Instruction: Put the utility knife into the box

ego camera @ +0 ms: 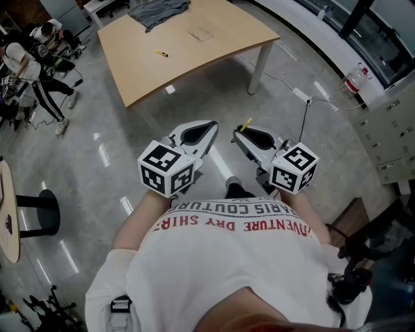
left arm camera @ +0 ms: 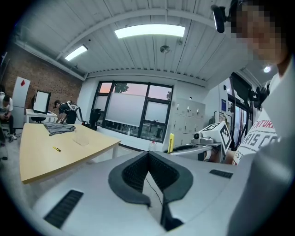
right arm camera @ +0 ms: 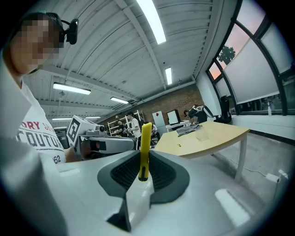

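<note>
Grey floor [ego camera: 130, 130] is stretching to the table [ego camera: 194, 65] at 12 o'clock with the box [ego camera: 202, 31] sitting far off, so the right gripper [right arm camera: 144, 161] is clamping the yellow knife [right arm camera: 145, 138] upright for carrying while the left gripper [left arm camera: 148, 156] is hanging with jaws pressed together, empty.

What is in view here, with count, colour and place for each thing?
utility knife: one, yellow, upright between the right gripper's jaws
small yellow item: one, on the table's left part; too small to identify
box: one, clear, on the table, far side
cloth: one, grey, table's far edge
table: one, light wood top, white legs, ahead
power strip: one, white, floor right of the table
bottle: one, clear, floor at far right
people: at least two, far left
left gripper: one, white, jaws together, empty
right gripper: one, white, jaws on the knife
</note>
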The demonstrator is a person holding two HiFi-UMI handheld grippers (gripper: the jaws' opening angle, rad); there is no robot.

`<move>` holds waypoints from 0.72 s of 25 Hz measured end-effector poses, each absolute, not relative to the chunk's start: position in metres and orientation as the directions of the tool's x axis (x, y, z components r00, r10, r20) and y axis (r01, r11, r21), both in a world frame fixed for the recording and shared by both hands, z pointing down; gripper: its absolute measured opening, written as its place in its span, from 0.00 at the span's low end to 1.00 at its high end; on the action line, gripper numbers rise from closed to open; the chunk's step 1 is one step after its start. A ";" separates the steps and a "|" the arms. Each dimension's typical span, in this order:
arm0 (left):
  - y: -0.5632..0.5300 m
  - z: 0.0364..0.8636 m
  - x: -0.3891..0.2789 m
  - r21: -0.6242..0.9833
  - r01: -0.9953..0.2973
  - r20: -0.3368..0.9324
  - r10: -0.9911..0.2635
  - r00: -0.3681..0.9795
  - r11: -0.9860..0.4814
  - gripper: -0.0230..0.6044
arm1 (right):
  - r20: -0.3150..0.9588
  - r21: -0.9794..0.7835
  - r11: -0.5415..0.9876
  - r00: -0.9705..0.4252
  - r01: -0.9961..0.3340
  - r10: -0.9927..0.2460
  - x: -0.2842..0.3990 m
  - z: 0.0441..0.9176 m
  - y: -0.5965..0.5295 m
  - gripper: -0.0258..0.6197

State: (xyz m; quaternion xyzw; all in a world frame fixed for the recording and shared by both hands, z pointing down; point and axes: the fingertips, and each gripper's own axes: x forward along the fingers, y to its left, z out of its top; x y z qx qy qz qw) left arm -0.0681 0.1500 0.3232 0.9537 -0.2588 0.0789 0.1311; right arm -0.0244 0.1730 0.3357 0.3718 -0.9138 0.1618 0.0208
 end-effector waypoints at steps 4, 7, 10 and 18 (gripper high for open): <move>0.135 0.334 -0.045 0.220 -0.514 0.231 -0.467 0.853 -0.829 0.04 | 0.163 -0.288 0.661 -0.716 -0.693 -0.679 0.000 0.345 0.159 0.13; 0.108 0.344 -0.005 0.232 -0.513 0.246 -0.460 0.853 -0.827 0.04 | 0.171 -0.300 0.651 -0.711 -0.697 -0.682 0.042 0.354 0.132 0.13; 0.079 0.346 0.030 0.243 -0.511 0.257 -0.453 0.854 -0.825 0.04 | 0.175 -0.312 0.643 -0.708 -0.699 -0.684 0.076 0.354 0.103 0.13; 0.007 0.343 0.111 0.235 -0.518 0.278 -0.454 0.847 -0.823 0.04 | 0.169 -0.301 0.644 -0.704 -0.703 -0.689 0.159 0.343 0.024 0.13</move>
